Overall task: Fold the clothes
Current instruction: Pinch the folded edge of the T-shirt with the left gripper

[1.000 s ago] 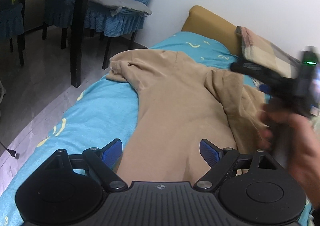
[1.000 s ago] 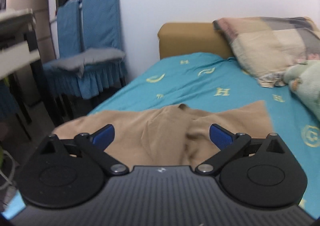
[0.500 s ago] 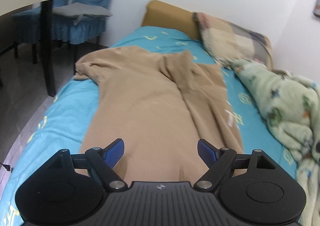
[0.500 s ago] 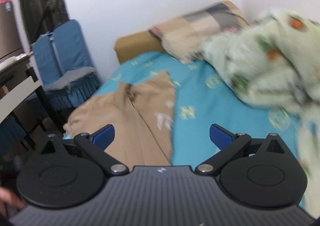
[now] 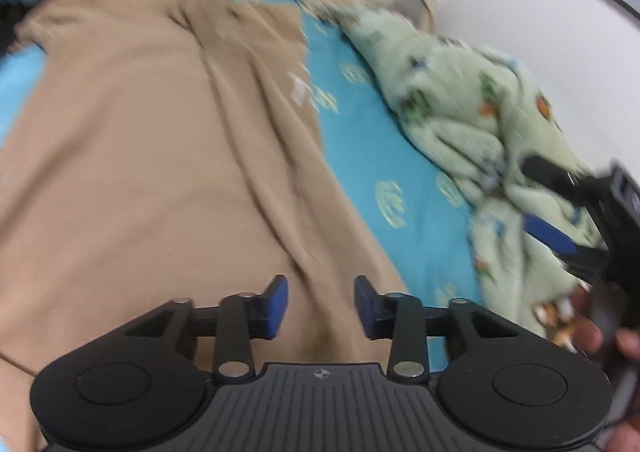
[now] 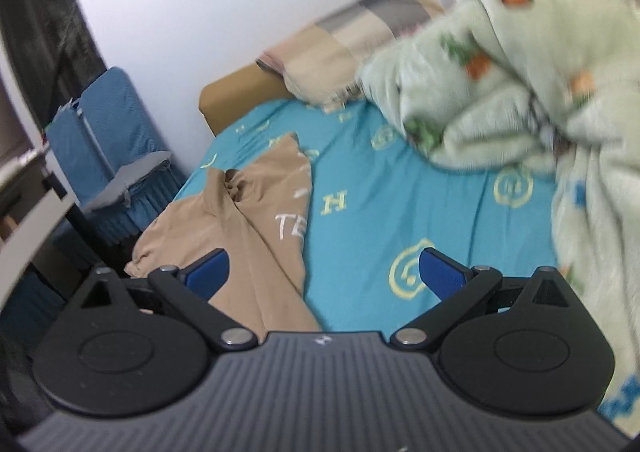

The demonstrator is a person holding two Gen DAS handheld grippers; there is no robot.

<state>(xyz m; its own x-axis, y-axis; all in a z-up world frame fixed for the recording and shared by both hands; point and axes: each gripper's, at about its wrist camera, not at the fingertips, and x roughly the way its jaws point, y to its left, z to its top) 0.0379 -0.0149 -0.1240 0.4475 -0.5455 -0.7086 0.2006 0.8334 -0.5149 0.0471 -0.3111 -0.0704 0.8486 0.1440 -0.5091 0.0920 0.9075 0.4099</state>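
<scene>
We're in a white-walled bedroom, over a bed dressed in a turquoise sheet printed with pale yellow emblems (image 6: 352,252), a mustard headboard (image 6: 240,88) and a patchwork checked pillow (image 6: 360,28) at the far end. Spread out long on that sheet is the task's thing, a tan soft-knit garment (image 5: 140,156), lying right under and ahead of the left hand-held gripper (image 5: 320,302), presumably laid flat so its edges can be picked up and folded over. That left hand-held gripper has its blue pads narrow and closing, the tan cloth just beneath the gap, though blur makes it hard to say any fabric is pinched yet; I'd judge it's going for the near hem. Off to its right, the right hand-held gripper (image 5: 560,208) hangs in front of a crumpled pale green fleece blanket with small coloured animal prints (image 5: 460,92), a person's fingers (image 5: 608,336) wrapped on its handle. From its own camera the right hand-held gripper (image 6: 324,272) stands wide with nothing between the pads, the garment's right edge just ahead and to the left, so it looks poised for the other corner. Writing: white letters reading "TE" (image 6: 290,226) on the garment, the rest folded under; a yellow "H" (image 6: 334,202) on the sheet. Blue-covered chairs (image 6: 100,140) sit far left.
</scene>
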